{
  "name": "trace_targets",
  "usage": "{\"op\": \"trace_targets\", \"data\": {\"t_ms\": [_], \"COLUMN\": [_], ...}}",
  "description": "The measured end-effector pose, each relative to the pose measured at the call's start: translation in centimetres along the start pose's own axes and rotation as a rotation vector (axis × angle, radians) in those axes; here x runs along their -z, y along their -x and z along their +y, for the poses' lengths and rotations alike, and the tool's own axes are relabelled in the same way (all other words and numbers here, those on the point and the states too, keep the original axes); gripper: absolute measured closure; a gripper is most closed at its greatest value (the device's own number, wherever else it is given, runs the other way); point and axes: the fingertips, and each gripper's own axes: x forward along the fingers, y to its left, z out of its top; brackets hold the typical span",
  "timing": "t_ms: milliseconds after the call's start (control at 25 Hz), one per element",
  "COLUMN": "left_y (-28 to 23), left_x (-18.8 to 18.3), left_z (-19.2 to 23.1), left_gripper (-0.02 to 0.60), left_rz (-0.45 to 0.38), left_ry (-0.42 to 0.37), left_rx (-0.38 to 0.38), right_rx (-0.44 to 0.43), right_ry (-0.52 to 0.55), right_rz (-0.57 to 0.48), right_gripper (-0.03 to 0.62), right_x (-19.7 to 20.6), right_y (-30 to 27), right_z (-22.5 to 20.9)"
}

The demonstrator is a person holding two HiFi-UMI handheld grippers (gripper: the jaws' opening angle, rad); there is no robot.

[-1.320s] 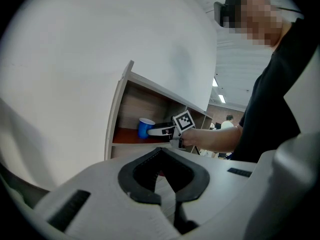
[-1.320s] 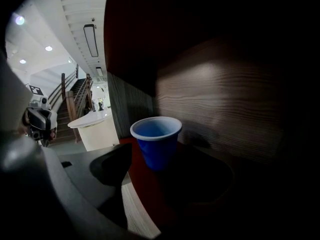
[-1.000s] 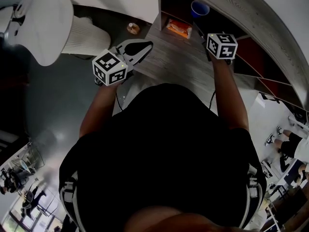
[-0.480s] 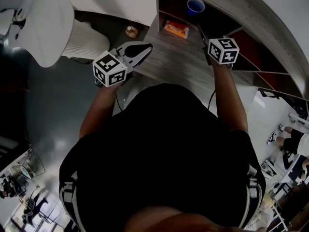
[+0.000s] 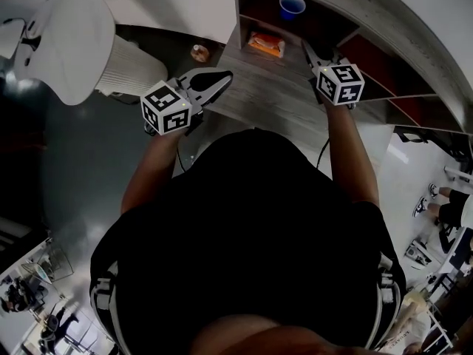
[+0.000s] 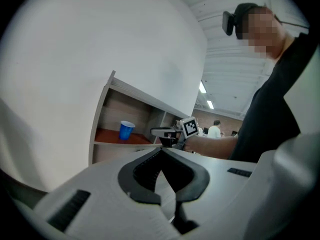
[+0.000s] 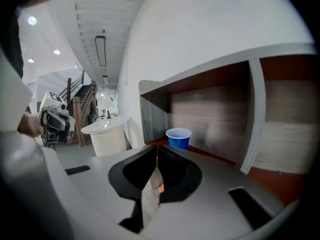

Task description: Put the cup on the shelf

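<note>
The blue cup stood upright, mouth up, on the reddish floor of the shelf, in its end compartment at the top centre of the head view. In the right gripper view the cup sat just above centre of the frame, clear of the compartment's side wall and of the white divider further right. Nothing was touching it.

The right gripper was in the upper right of the head view, pointing towards the cup but apart from it, over the wooden tabletop. Its jaws had just been closing, and its own view showed the dark tips pressed together with nothing between them. Only the tabletop showed through the slit below the tips.

The left gripper hung left of centre over the near edge of the tabletop, well apart from the shelf. Its jaws were also pressed together on nothing. From its view the cup appeared small at centre left, inside the open compartment.

An orange packet lay on the tabletop just below the shelf opening, near the right gripper but not touching it.

Judging from this, the placing looked finished: the cup rested on the shelf, free of both grippers. Little seemed left beyond drawing the hands away, unless the cup was meant for a different compartment, which the pictures cannot settle.
</note>
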Motion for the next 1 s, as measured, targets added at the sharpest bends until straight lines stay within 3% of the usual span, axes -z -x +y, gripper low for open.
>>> {"op": "trace_targets", "data": {"t_ms": [480,1000], "left_y": [0.3,2.6], "left_x": [0.5,1.6], "left_z": [-3.6,-6.2], "left_gripper": [0.565,0.565], "left_rz": [0.029,0.020], "left_ry": [-0.067,-0.086], "left_rx": [0.044,0.049], "right_rx": [0.023,0.039], "right_ry": [0.004,0.008], "right_rz": [-0.035,-0.062], "right_gripper": [0.583,0.586], "right_x": [-0.6,-1.2], "right_y": [3.7,7.3], "right_z": [2.7,5.8]}}
